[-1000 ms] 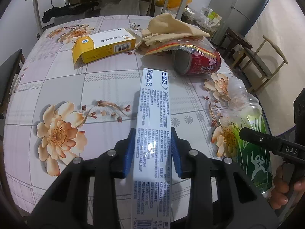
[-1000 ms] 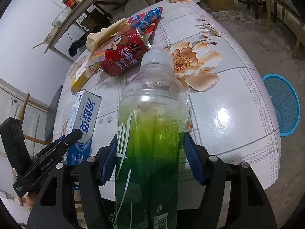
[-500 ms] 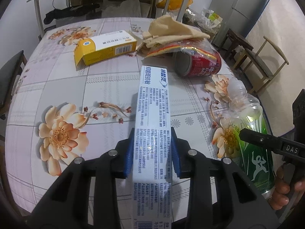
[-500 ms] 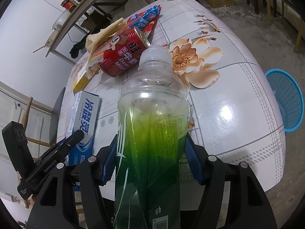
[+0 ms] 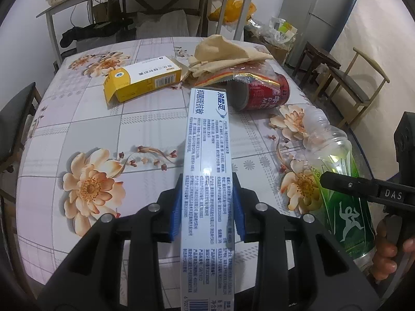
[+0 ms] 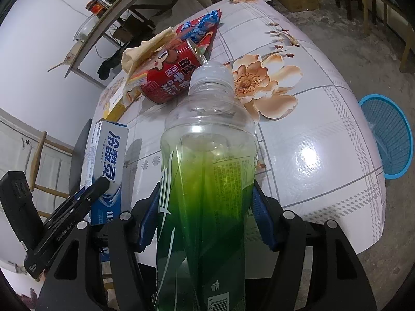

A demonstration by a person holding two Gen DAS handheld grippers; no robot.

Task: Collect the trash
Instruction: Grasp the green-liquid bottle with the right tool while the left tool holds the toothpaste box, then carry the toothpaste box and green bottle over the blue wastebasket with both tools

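Left gripper [image 5: 207, 204] clamped with blue pads on a long white-and-blue toothpaste carton [image 5: 207, 171], lifted clear of the tabletop and pointing away over it. Right gripper [image 6: 205, 217] clamped on a clear plastic bottle with a green label [image 6: 207, 181], uncapped, likewise held up above the near edge, neck tilted toward the far side. Seen from the left wrist, bottle to the right of the carton, near but apart. Two pieces in hand, then, and not yet dropped anywhere. Still lying on the round table with the flowered cloth [image 5: 85, 129], at its far side: an open yellow cardboard box [image 5: 142, 80] to the left, a red drink can on its side [image 5: 264, 92] to the right, crumpled tan paper [image 5: 223, 54] and a red-and-blue foil snack wrapper [image 6: 199, 28] behind the can, touching it. Blue mesh waste basket [image 6: 389, 137] standing on the floor right of the table, apparently with nothing in it, though part hidden by the table edge. Judged early in the job: carrying both held pieces to the basket next, four more to fetch after
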